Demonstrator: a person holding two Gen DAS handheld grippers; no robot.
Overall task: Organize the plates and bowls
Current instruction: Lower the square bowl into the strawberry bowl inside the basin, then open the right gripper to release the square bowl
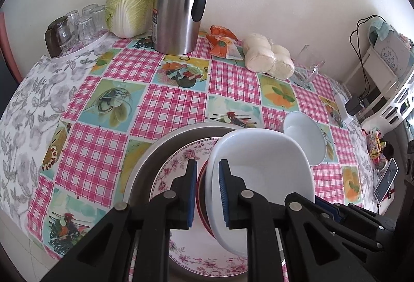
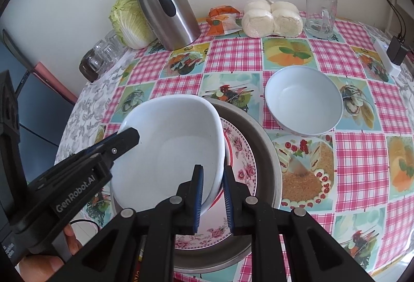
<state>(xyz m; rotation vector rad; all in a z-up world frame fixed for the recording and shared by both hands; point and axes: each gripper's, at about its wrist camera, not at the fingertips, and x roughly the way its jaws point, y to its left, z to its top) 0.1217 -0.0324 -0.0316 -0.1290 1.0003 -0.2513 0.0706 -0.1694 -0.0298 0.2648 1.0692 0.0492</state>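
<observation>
A white squarish bowl point(image 1: 261, 165) point(image 2: 170, 147) hangs tilted over a pink floral plate point(image 1: 170, 168) point(image 2: 243, 168), which lies in a shallow metal basin point(image 1: 155, 150) point(image 2: 269, 152). My left gripper point(image 1: 208, 168) point(image 2: 126, 138) is shut on the bowl's left rim. My right gripper point(image 2: 213, 173) point(image 1: 328, 209) is shut on the opposite rim. A red-rimmed dish point(image 1: 203, 194) point(image 2: 220, 199) sits right under the bowl; I cannot tell whether the pads catch it too. A round white bowl point(image 1: 305, 139) point(image 2: 302, 101) stands upright on the checked tablecloth beside the basin.
Along the wall stand a steel thermos jug point(image 1: 178, 13) point(image 2: 165, 13), a cabbage point(image 1: 129, 2), upturned glasses point(image 1: 82, 23), an orange packet point(image 2: 222, 20), bagged buns point(image 2: 271, 18) and a glass mug point(image 2: 320, 15). A power strip point(image 2: 388, 57) lies at the right edge. A hand point(image 2: 38, 266) holds the left gripper.
</observation>
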